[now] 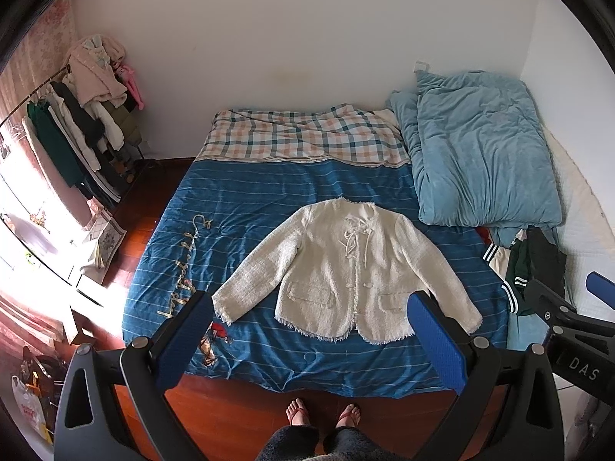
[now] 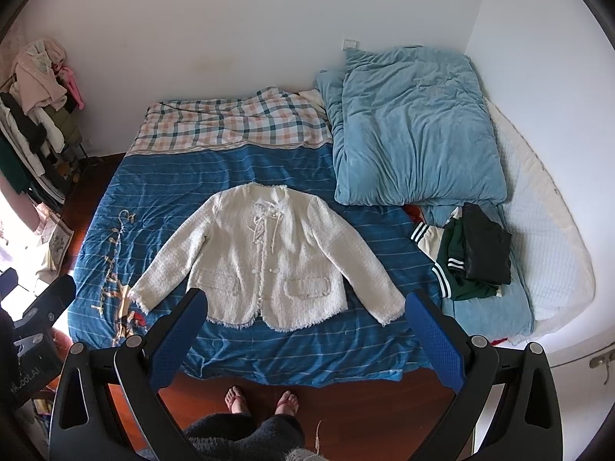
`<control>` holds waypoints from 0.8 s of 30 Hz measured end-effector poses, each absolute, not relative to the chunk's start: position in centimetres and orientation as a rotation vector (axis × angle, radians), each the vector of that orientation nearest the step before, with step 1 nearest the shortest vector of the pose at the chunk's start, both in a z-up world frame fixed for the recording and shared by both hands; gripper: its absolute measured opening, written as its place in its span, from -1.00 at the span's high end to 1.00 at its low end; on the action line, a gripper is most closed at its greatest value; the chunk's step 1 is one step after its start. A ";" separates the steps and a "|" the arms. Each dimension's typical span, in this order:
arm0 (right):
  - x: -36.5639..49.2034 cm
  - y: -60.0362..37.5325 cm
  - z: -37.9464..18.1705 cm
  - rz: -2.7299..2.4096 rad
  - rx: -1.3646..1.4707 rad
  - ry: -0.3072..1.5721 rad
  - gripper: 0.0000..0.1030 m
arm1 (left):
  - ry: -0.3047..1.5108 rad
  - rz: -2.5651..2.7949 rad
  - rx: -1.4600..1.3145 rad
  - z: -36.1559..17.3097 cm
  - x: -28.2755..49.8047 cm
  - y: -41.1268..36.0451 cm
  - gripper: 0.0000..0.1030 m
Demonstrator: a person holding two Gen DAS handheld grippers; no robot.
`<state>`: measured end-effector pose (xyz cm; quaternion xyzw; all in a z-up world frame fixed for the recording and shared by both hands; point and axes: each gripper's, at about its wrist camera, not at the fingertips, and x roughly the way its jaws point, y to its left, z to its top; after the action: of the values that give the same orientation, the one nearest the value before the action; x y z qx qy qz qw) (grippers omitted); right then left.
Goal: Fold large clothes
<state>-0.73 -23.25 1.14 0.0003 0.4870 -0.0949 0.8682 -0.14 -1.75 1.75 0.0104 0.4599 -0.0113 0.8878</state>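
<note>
A cream tweed jacket (image 1: 346, 269) lies flat and face up on the blue striped bedspread (image 1: 250, 192), sleeves spread to both sides, hem toward me. It also shows in the right wrist view (image 2: 265, 257). My left gripper (image 1: 311, 303) is open and empty, held high above the near edge of the bed. My right gripper (image 2: 307, 303) is open and empty at the same height. The right gripper shows at the right edge of the left wrist view (image 1: 569, 299). Neither gripper touches the jacket.
A light blue duvet (image 2: 411, 130) is bunched at the far right of the bed. Folded dark green and black clothes (image 2: 472, 253) lie right of the jacket. A clothes rack (image 1: 84, 123) stands at the left wall. My feet (image 1: 323, 415) stand on the wooden floor at the bed's foot.
</note>
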 end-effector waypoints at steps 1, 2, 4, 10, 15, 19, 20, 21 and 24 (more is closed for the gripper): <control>-0.8 -23.3 1.1 -0.196 0.002 1.020 -1.00 | 0.955 -0.024 0.020 1.7 -0.2 -1.8 -1.00; -0.8 -23.3 1.2 -0.197 0.002 1.021 -1.00 | 0.954 -0.025 0.020 1.7 -0.2 -1.8 -1.00; -0.8 -23.3 1.2 -0.196 0.002 1.018 -1.00 | 0.954 -0.026 0.021 1.8 -0.2 -1.8 -1.00; -0.9 -23.4 1.3 -0.197 0.002 1.018 -1.00 | 0.946 -0.032 0.019 2.0 -0.3 -2.0 -1.00; -0.9 -23.4 1.4 -0.197 0.003 1.017 -1.00 | 0.943 -0.036 0.017 2.0 -0.5 -2.0 -1.00; -1.0 -23.1 1.4 -0.197 0.003 1.016 -1.00 | 0.947 -0.040 0.015 2.0 -0.6 -1.8 -1.00; -1.1 -23.0 1.4 -0.197 0.004 1.017 -1.00 | 0.947 -0.042 0.014 2.0 -0.7 -1.8 -1.00; -1.1 -22.9 1.4 -0.195 0.003 1.018 -1.00 | 0.947 -0.041 0.013 2.0 -0.7 -1.7 -1.00; -0.9 -23.6 1.6 -0.195 0.004 1.017 -1.00 | 0.946 -0.042 0.013 2.0 -0.8 -1.7 -1.00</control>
<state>-0.93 -23.61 1.64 0.0019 0.4861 -0.0934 0.8689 -0.76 -1.75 1.96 0.0063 0.4555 -0.0202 0.8900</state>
